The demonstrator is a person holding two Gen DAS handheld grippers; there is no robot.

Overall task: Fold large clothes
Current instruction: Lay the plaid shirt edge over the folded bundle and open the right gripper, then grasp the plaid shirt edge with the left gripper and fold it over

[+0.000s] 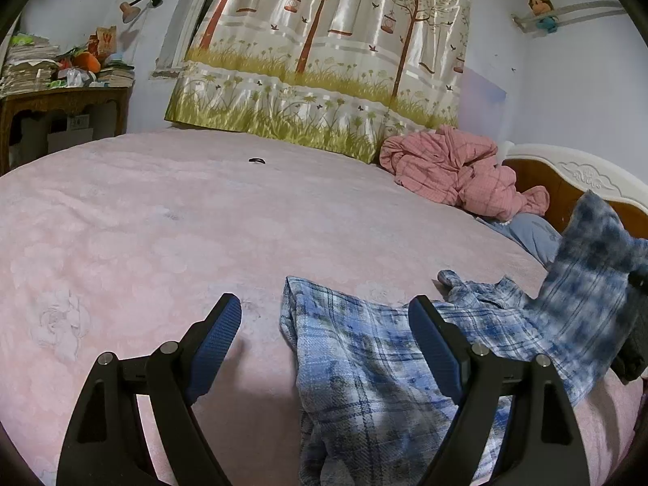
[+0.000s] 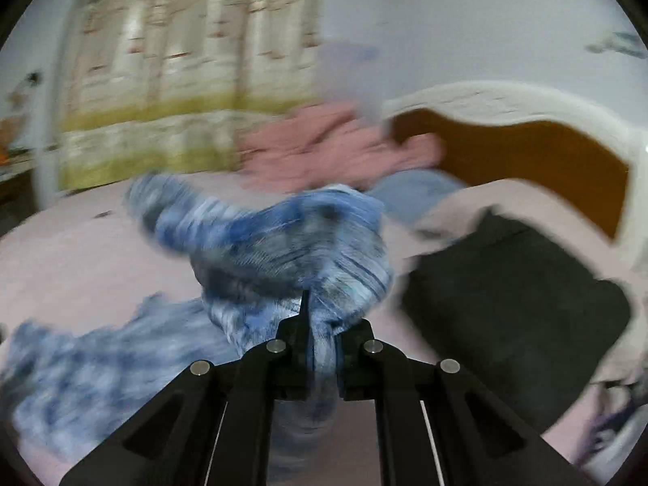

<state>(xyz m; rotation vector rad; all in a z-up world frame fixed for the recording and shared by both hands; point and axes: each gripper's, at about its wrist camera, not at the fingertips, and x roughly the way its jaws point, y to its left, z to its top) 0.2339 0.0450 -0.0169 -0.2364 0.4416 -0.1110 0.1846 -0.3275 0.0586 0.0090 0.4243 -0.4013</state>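
Note:
A blue and white plaid shirt point(image 1: 364, 360) lies crumpled on the pink bedspread point(image 1: 141, 243). My left gripper point(image 1: 324, 320) is open and empty, low over the bed, its right finger over the shirt's left part. My right gripper point(image 2: 320, 324) is shut on a bunch of the plaid shirt point(image 2: 283, 243) and holds it lifted off the bed; that view is motion-blurred. In the left wrist view the raised part of the shirt point(image 1: 587, 283) hangs at the right edge.
A pink crumpled garment point(image 1: 449, 166) and a light blue one point(image 1: 530, 235) lie near the white and brown headboard point(image 1: 575, 174). A curtain point(image 1: 324, 60) hangs behind the bed. A cluttered wooden desk point(image 1: 60, 101) stands far left. A dark item point(image 2: 506, 303) lies right.

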